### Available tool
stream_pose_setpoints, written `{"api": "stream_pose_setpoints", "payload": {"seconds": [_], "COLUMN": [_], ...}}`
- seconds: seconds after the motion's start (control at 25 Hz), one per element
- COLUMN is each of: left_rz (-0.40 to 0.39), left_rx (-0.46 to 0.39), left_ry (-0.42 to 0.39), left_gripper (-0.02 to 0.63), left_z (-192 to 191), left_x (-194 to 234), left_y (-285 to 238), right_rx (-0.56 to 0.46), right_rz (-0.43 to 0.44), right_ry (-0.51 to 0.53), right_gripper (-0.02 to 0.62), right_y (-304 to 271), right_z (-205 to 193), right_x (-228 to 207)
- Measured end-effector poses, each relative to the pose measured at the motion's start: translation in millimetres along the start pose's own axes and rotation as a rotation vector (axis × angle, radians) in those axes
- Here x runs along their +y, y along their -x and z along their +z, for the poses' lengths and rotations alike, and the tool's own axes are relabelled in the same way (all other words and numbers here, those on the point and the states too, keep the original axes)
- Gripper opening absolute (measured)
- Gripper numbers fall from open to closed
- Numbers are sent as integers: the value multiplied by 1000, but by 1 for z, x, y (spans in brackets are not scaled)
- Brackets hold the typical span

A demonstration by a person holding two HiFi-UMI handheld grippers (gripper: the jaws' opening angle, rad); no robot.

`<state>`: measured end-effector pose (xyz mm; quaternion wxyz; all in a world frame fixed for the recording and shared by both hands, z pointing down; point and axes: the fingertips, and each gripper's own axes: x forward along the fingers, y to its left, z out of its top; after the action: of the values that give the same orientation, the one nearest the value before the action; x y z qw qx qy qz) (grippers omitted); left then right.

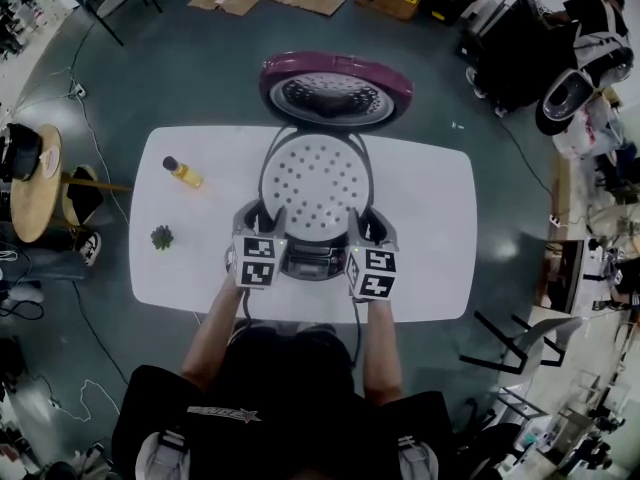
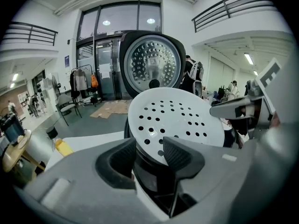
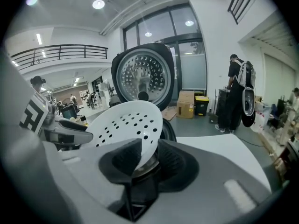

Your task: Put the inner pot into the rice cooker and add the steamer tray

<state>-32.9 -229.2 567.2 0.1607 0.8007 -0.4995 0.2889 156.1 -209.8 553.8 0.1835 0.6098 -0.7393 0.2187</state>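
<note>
A white perforated steamer tray [image 1: 316, 183] hangs just above the open rice cooker [image 1: 312, 260], tilted in both gripper views. My left gripper [image 1: 262, 218] is shut on the tray's left rim and my right gripper [image 1: 362, 223] on its right rim. In the left gripper view the tray [image 2: 180, 118] runs between the jaws of that gripper [image 2: 149, 155]. The right gripper view shows the tray's edge [image 3: 124, 122] pinched between the pads of the right gripper [image 3: 147, 157]. The cooker's lid [image 1: 335, 90] stands open behind. The tray hides the cooker's opening.
The cooker stands on a white table [image 1: 430, 198]. A small bottle of yellow liquid [image 1: 184, 172] and a little green plant [image 1: 162, 236] sit at the table's left. A round wooden side table [image 1: 35, 183] is further left; cardboard lies on the floor beyond.
</note>
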Motion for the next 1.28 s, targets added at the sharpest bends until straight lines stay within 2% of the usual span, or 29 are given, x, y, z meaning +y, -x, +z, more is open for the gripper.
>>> {"api": "stream_pose_setpoints", "payload": {"seconds": [0.8,1.28], "left_rz": [9,7], "left_rx": [94,99], "left_ry": [-27,-38], "left_gripper": [195,209], "left_z": [-4,-4], "left_x": [0,2], "left_y": [-20,-21], "right_rx": [123,117], "right_rz": [20,36], "right_ry": [-46,-37], "right_gripper": [112,112], "right_y": [-25,-27], "right_z": [-20,-16], "right_x": [-10,-8]}}
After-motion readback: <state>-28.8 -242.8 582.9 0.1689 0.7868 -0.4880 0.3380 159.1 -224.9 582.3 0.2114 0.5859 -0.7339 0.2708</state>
